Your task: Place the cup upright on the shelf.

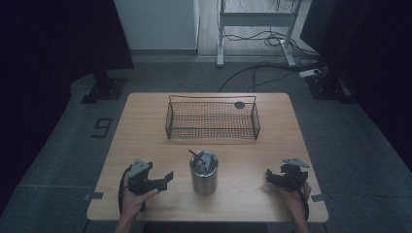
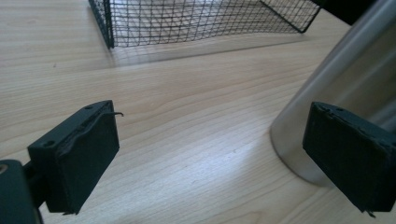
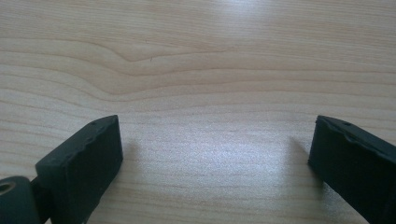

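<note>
Now | pale wooden table, centre frame, grey floor | steel cylindrical cup mid-frame | left gripper released | right gripper released

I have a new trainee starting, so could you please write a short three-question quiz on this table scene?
1. True or false: the left gripper is shut on the steel cup.
2. What stands behind the cup: A a wire basket, B a plate, C a box?
3. Fill in: the right gripper hangs over bare ____.

Key: 1 false, its jaws stand open beside the cup; 2 A; 3 table.
</note>
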A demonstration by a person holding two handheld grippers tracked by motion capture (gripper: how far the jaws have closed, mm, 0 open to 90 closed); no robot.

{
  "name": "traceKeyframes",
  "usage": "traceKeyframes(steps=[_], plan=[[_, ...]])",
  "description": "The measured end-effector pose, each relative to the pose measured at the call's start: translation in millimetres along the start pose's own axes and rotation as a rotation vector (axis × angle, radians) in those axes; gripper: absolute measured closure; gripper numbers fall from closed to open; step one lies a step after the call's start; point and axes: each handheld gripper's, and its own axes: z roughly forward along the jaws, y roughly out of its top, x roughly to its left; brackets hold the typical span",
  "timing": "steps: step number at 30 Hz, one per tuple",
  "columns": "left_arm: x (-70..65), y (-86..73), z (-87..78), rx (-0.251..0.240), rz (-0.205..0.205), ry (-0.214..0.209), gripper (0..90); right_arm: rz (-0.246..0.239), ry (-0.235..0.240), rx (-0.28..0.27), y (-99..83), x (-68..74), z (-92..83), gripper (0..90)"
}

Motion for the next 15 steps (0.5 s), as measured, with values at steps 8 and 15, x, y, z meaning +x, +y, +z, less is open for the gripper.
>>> traceKeyframes(steps=[8,15], plan=[[-10.4,7.2,-11.1,-0.038,0.018,-0.011,3.8,0.006,-0.007,-0.002,-0.1,-0.5,-0.1,3.0],[-20.0,10.6,-14.0,-0.041,0.031,-0.045,3.6,0.009,-0.010,-0.002,-0.1,-0.6,-0.1,3.1]])
